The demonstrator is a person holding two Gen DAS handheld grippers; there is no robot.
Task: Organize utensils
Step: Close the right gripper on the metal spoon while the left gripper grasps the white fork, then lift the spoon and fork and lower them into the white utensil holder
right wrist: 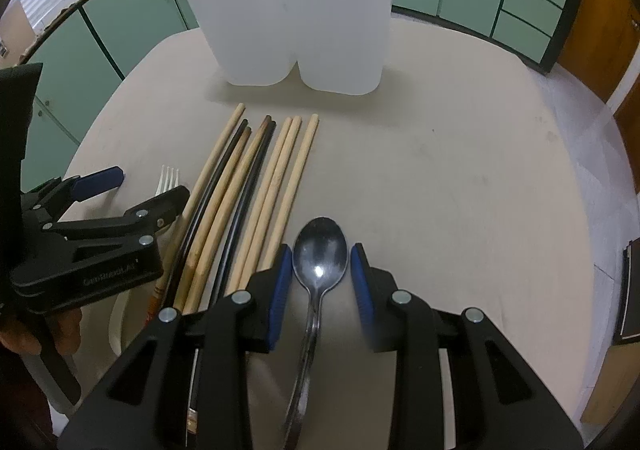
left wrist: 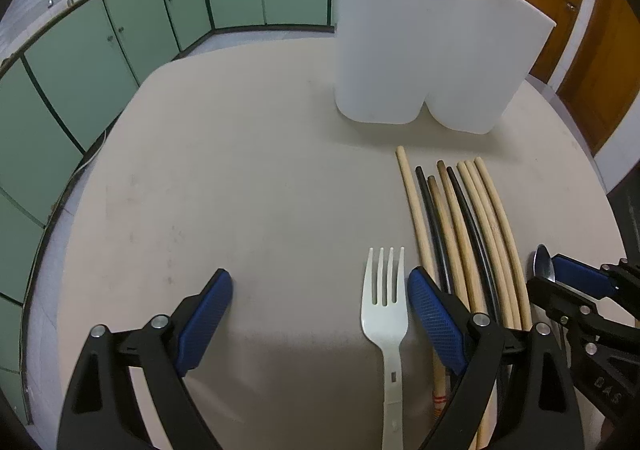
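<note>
- Spoon (right wrist: 319, 250) lies between the two fingers of the right gripper (right wrist: 320, 282); bowl just ahead of the blue pads (right wrist: 280, 290), handle running straight back under the gripper body, so long axis is in line with the fingers
- Right gripper jaws are parted, a pad on each side of the spoon neck; small gap visible both sides, no contact seen; whether the spoon is off the table (right wrist: 460, 170) I cannot tell, it looks to be lying flat
- Left gripper (left wrist: 320, 314) spread wide; fork (left wrist: 385, 314) sits inside the gap but hard against the right-hand pad (left wrist: 434, 326), far from the other pad; tines point forward, handle back toward the gripper, axis again along the fingers
- Chopsticks (left wrist: 464, 234), a row of pale and dark sticks, lie between the two grippers, parallel to fork and spoon, tips pointing away
- Holder (right wrist: 300, 10), white, two compartments, stands upright straight ahead of both tools, beyond the chopstick tips; well apart from the spoon
- Judgement: right tool is nearer a grasp, spoon is centred, closing should pinch the neck; left tool would need to shift toward its right side to centre the fork
- Risk, judged: thin metal neck may slip or pivot when pinched
</note>
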